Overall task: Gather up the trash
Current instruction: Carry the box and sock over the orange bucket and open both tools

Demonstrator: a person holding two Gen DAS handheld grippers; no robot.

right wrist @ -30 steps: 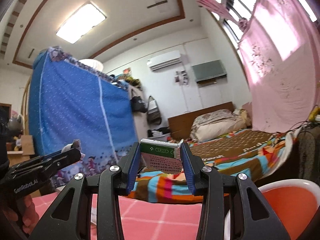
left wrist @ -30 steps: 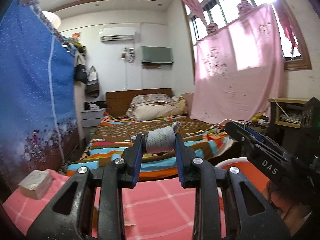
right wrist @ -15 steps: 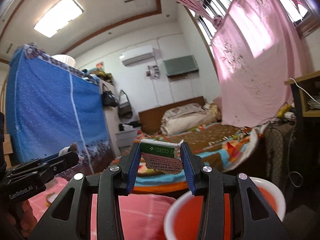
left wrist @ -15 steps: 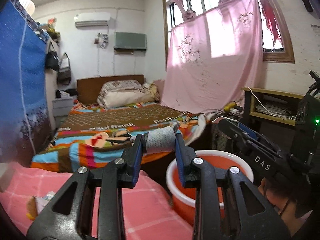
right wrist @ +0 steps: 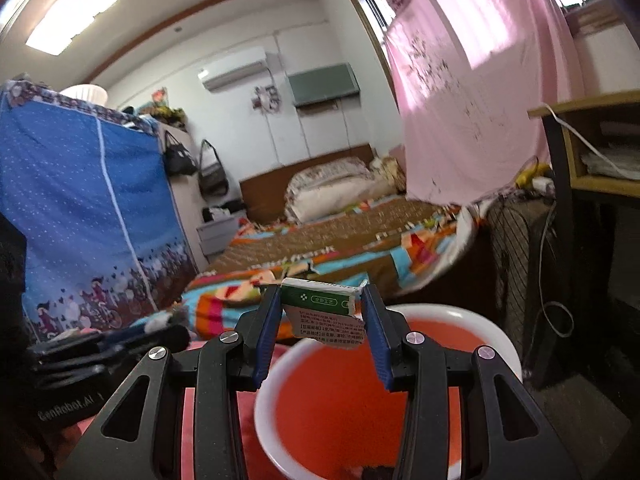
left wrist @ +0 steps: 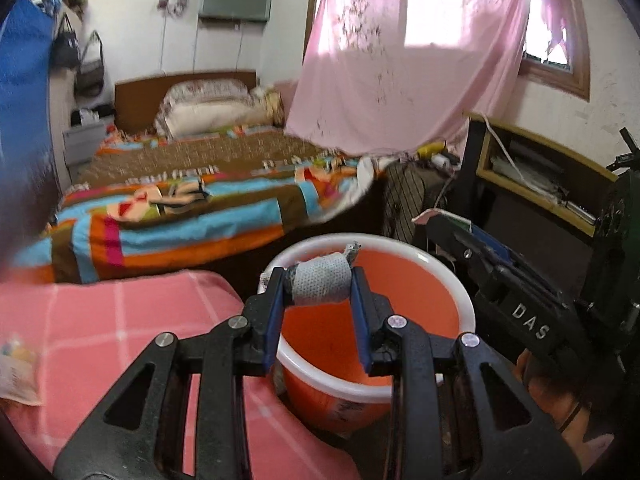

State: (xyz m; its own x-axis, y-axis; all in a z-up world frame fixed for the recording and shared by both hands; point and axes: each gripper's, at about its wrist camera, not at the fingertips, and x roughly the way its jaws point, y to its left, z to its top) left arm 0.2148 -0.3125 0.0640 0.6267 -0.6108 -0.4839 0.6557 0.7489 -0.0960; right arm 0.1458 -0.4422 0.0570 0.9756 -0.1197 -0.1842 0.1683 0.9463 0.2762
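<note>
At frame centre, we see a grey wad point(left wrist: 320, 283) clamped in the left gripper point(left wrist: 318, 286) above the orange bucket point(left wrist: 460, 284). The right gripper point(right wrist: 323, 312) pinches a torn green-white packet point(right wrist: 326, 312) over the same bucket's rim point(right wrist: 472, 316).

At lower centre, an orange bucket point(left wrist: 420, 280) with a white rim sits beside a pink tablecloth point(left wrist: 120, 320) checked with pale lines. The black left gripper point(left wrist: 318, 284), blue-padded, pinches a grey dotted wad point(left wrist: 320, 284); the right gripper point(right wrist: 322, 308) clamps a green-and-white torn packet point(right wrist: 324, 310). Behind lie a bedspread point(left wrist: 180, 216) striped orange, blue and brown, a pink curtain point(left wrist: 400, 60) upper right, and a blue white-dotted wardrobe cover point(right wrist: 80, 200) at left.
</note>
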